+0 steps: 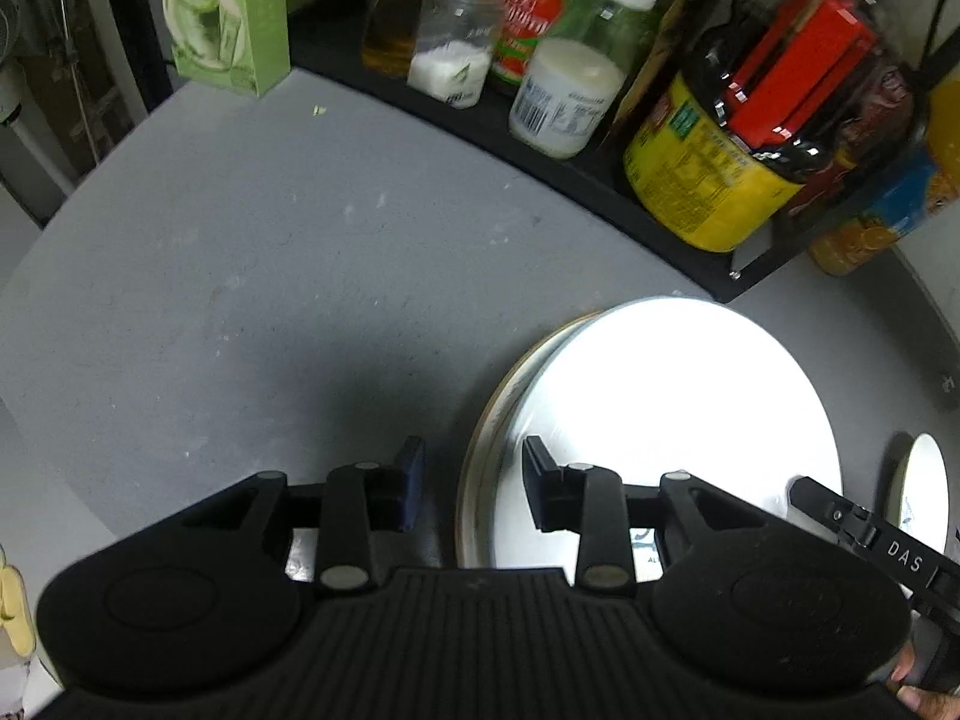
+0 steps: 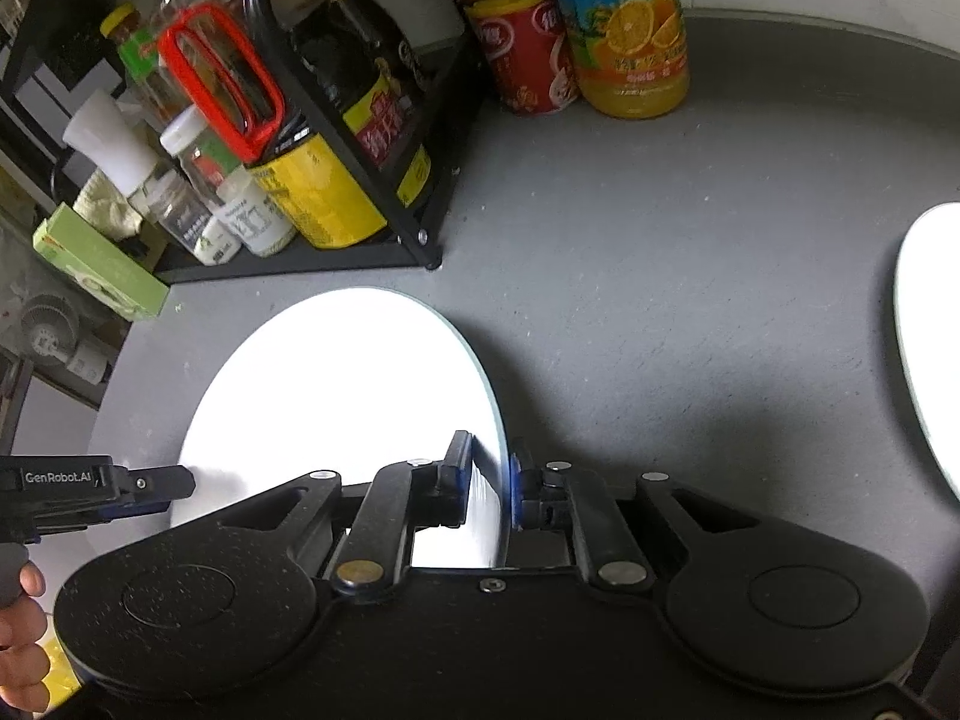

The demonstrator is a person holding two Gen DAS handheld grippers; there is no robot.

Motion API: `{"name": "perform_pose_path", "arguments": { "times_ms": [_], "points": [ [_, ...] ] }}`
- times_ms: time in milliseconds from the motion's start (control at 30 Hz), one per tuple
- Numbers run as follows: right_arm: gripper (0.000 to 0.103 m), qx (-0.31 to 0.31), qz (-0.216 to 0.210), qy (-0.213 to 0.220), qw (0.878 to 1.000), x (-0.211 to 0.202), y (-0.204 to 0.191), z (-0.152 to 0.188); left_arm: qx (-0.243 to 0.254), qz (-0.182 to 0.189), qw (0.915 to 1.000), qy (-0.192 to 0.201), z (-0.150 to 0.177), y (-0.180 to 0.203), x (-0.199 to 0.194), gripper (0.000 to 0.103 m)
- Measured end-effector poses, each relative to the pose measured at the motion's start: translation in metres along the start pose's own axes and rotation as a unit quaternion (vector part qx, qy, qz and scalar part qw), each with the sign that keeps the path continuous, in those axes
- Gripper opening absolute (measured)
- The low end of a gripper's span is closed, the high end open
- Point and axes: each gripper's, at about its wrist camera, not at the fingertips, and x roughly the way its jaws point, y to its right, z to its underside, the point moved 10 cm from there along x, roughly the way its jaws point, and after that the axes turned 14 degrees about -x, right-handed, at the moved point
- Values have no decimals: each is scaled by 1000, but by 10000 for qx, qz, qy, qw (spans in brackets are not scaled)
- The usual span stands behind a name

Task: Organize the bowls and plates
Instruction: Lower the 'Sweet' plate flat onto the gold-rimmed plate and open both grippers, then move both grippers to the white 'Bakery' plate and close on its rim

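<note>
A round white glazed plate (image 2: 336,396) is clamped at its right rim by the right gripper (image 2: 489,489), above a second plate with a tan-edged rim (image 1: 480,420) on the grey countertop (image 1: 240,270).

The left gripper (image 1: 474,480) is held with its jaws apart over the near left edge of the stack, gripping nothing. The plate is judged stiff, smooth, rather slippery and breakable; the rim is the best hold. "GenRobot.AI" is read on the left tool and "DAS" on the right. Another white dish (image 2: 930,354) is seen far right.
</note>
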Motion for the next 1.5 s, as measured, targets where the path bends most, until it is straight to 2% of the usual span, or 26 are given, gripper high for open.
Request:
{"name": "perform_pose_path", "arguments": {
  "times_ms": [100, 233, 333, 367, 400, 433, 500, 700, 867, 967, 1300, 1500],
  "points": [
    [15, -4, -2, -98, 10000, 6, -3, 2, -12, 12, 10000, -62, -1, -3, 5, 34],
    [18, 12, 37, -204, 9998, 5, -4, 0, 9, -11, 10000, -54, -3, -6, 10, 45],
    [37, 141, -30, -73, 9999, -6, -1, -6, 6, -76, 10000, -29, -5, -7, 9, 46],
    [48, 171, -26, -5, 9998, -11, 0, -9, 13, -122, 9999, -11, -5, -7, 7, 46],
    [55, 181, -10, 53, 9998, -16, 1, -11, -4, -163, 9999, -10, -6, -7, 5, 46],
    [57, 174, -11, 108, 9998, -22, 2, -12, -66, -138, 9999, -55, -6, -6, 2, 46],
    [68, 210, -50, 165, 9996, -30, 6, -12, -121, 114, 9998, -113, -8, 3, -5, 46],
    [82, 520, -31, 307, 9982, -50, 21, -14, 199, 295, 9994, 23, -14, 34, -25, 53],
    [89, 659, 70, 409, 9970, -66, 34, -16, 450, 518, 9976, 48, -10, 64, -34, 65],
    [89, 768, 124, 516, 9956, -78, 45, -18, 609, 712, 9956, -2, -6, 85, -32, 70],
    [89, 1378, 651, 884, 9844, -119, 103, -9, 1408, 1055, 9838, -329, 27, 169, -18, 72],
    [89, 1844, 1022, 1048, 9719, -147, 144, 12, 1960, 1355, 9698, -521, 52, 225, -11, 72]
  ]
}}
